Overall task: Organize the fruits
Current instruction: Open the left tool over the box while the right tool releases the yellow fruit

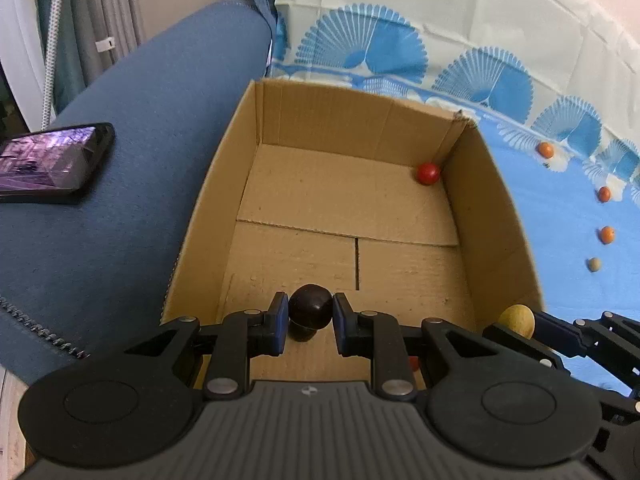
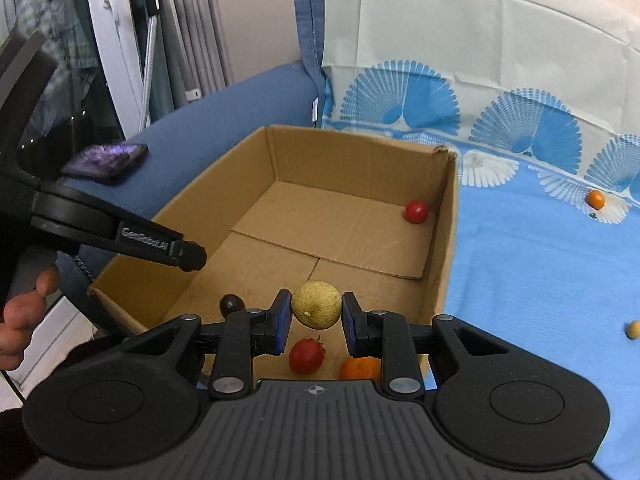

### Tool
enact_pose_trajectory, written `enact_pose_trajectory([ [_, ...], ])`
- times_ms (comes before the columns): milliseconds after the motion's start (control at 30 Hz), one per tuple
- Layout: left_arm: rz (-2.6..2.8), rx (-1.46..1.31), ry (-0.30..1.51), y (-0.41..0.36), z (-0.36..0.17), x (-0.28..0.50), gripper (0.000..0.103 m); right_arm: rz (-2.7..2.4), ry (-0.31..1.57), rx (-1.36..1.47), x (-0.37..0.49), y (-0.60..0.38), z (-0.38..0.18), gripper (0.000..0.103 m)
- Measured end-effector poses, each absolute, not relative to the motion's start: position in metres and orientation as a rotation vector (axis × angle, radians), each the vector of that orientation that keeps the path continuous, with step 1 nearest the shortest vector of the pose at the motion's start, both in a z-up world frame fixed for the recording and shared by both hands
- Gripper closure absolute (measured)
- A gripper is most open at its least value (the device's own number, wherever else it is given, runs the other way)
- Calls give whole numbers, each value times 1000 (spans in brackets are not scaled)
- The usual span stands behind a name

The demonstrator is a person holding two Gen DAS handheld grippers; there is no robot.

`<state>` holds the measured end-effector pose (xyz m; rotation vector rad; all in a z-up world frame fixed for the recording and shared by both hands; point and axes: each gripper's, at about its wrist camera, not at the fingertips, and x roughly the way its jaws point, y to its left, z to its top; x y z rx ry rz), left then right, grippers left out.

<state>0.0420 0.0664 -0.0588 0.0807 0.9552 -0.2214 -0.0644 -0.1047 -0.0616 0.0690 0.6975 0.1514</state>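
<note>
My left gripper (image 1: pixel 310 309) is shut on a dark purple-brown round fruit (image 1: pixel 310 300), low over the near end of an open cardboard box (image 1: pixel 200 208). My right gripper (image 2: pixel 316 307) is shut on a yellow-green round fruit (image 2: pixel 316 298) above the same box (image 2: pixel 448 240). That yellow fruit (image 1: pixel 517 319) also shows at the box's right wall in the left wrist view. A red fruit (image 1: pixel 429 173) (image 2: pixel 417 211) lies in the far right corner. Below the right gripper lie another red fruit (image 2: pixel 306 356), an orange one (image 2: pixel 360 368) and a dark one (image 2: pixel 232 305).
The box sits on a blue patterned cloth (image 2: pixel 540 280). Small orange fruits (image 1: pixel 546 149) (image 1: pixel 607 235) and a beige one (image 1: pixel 595 265) lie loose on it to the right. A phone (image 1: pixel 52 160) rests on the blue sofa arm at left. A person's hand (image 2: pixel 24 320) holds the left gripper.
</note>
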Motion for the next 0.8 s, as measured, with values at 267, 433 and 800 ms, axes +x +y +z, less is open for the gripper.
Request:
enact_pose_trajectory([
  [267, -190, 134, 991, 63, -89, 63, 77, 165, 740, 57, -41, -106, -84, 75],
  [433, -175, 155, 1001, 63, -100, 71, 77, 170, 764, 45, -32, -104, -94, 75],
  [800, -185, 153, 870, 69, -79, 57, 0, 189, 722, 6, -36, -100, -85, 23],
])
